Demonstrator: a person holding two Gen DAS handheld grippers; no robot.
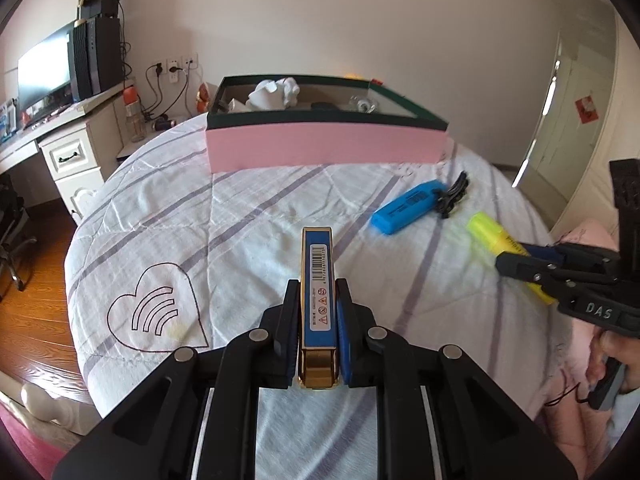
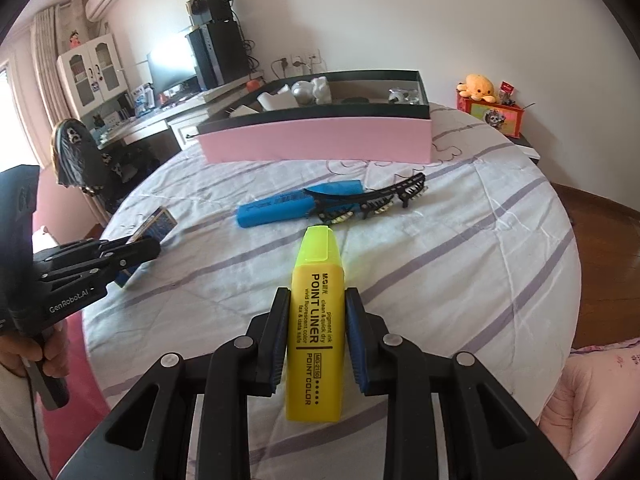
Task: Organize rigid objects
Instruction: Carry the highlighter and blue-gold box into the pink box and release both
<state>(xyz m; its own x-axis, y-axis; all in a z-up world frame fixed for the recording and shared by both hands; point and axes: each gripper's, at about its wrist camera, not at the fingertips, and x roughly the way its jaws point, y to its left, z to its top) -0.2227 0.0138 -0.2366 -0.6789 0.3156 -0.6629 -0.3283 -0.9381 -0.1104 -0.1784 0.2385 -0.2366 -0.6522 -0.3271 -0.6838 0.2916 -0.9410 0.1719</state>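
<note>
My left gripper [image 1: 318, 286] is shut on a flat blue and gold box [image 1: 318, 280] held edge-up above the striped bedcover; the same box [image 2: 154, 226] shows at the left of the right wrist view. My right gripper [image 2: 318, 296] is shut on a yellow highlighter [image 2: 316, 320], cap pointing forward, also seen as the highlighter [image 1: 494, 236] at the right of the left wrist view. A blue marker [image 2: 292, 206] and a black hair clip [image 2: 384, 200] lie on the bed beyond. The pink open box [image 2: 320, 140] stands further back with several items inside.
A desk [image 1: 60, 120] with a monitor and drawers stands left of the bed. A red box with an orange plush toy [image 2: 482, 86] sits at the far right. Wooden floor [image 1: 32, 280] borders the bed's left edge. A person's hand [image 2: 24, 352] grips the left tool.
</note>
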